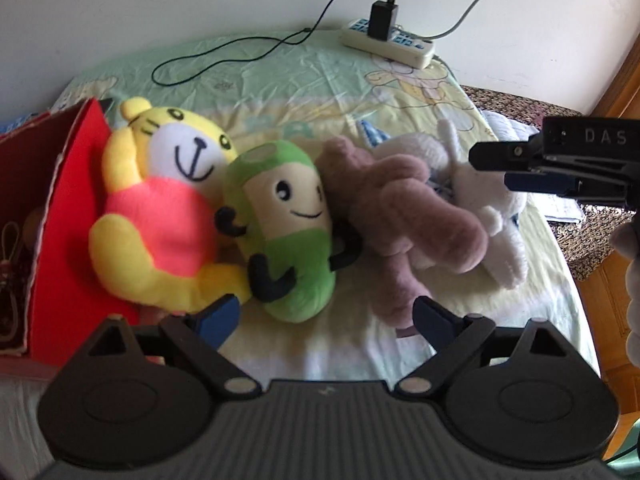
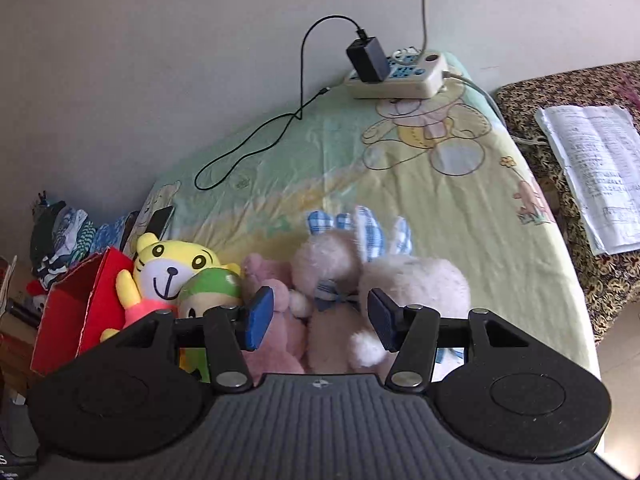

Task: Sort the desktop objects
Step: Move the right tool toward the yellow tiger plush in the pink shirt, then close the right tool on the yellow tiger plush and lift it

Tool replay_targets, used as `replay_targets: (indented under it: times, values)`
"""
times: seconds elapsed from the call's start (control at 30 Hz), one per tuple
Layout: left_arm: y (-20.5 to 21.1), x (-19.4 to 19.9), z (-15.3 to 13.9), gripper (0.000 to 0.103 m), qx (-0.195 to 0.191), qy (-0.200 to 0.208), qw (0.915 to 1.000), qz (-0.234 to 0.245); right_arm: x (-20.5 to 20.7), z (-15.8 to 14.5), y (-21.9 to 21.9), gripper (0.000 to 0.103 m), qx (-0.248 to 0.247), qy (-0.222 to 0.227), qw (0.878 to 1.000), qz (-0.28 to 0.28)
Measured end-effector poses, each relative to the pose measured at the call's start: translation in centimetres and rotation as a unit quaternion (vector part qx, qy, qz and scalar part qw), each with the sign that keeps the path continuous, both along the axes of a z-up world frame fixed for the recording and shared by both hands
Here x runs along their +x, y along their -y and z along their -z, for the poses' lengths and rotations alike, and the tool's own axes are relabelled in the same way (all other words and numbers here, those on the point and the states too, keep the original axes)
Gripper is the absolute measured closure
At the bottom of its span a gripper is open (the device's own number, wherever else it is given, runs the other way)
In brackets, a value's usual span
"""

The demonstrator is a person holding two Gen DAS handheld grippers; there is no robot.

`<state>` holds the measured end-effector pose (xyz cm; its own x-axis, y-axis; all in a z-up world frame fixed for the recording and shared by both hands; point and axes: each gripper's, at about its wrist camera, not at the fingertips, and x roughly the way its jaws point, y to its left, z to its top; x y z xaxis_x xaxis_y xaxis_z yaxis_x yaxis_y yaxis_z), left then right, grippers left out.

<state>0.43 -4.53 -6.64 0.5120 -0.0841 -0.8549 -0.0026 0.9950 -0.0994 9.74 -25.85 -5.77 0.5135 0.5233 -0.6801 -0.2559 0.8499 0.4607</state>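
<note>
- Four soft toys lie in a row on the cartoon-print sheet [image 1: 304, 80]: a yellow tiger plush [image 1: 160, 208] leaning on the red box [image 1: 68, 216], a green bean plush [image 1: 288, 232] pressed against it, then a brownish-pink plush [image 1: 404, 216] and a white rabbit plush [image 1: 492, 216] tangled together
- The left gripper [image 1: 326, 320] sits low in front of the green one, its blue fingers spread wide with nothing between them
- The right gripper [image 2: 320, 318] hangs over the pink and white pair, jaws also apart and empty, the pads either side of the rabbit's body
- These all look light and squashy; I'd expect them to give under the pads rather than slip, and nothing here seems breakable
- Best hold is likely a fat part, the belly or head, pinched deep; an ear or a thin limb could pull through or leave the toy dangling
- The pink and white toys overlap, so lifting one may drag the other
- A power strip [image 1: 388, 42] with a charger and cable lies at the far edge, well apart from the toys
</note>
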Motion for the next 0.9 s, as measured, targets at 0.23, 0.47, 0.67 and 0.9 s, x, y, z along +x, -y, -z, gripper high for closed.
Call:
replay_targets:
  times: [0.23,0.47,0.67,0.9]
  values:
    - [-0.9,-0.8,-0.1,0.006,0.006,0.009,0.9999,-0.008,0.7,-0.9,-2.6,0.047,0.019,0.014,0.999,-0.024]
    - [-0.6,-1.4,2.3,0.010,0.090,-0.009,0.9953,-0.034,2.2,-1.7,-9.9,0.048,0.058,-0.016,0.987,-0.151]
    - [-1.0,-2.8,3.1,0.009,0.106,-0.007,0.9941,-0.023,0.9,-1.1,-16.5,0.052,0.049,-0.039,0.955,-0.290]
    - [-3.1,-4.9,3.5,0.009,0.084,-0.010,0.9962,-0.018,-0.6,0.7,-21.0,0.053,0.002,-0.009,0.940,-0.341]
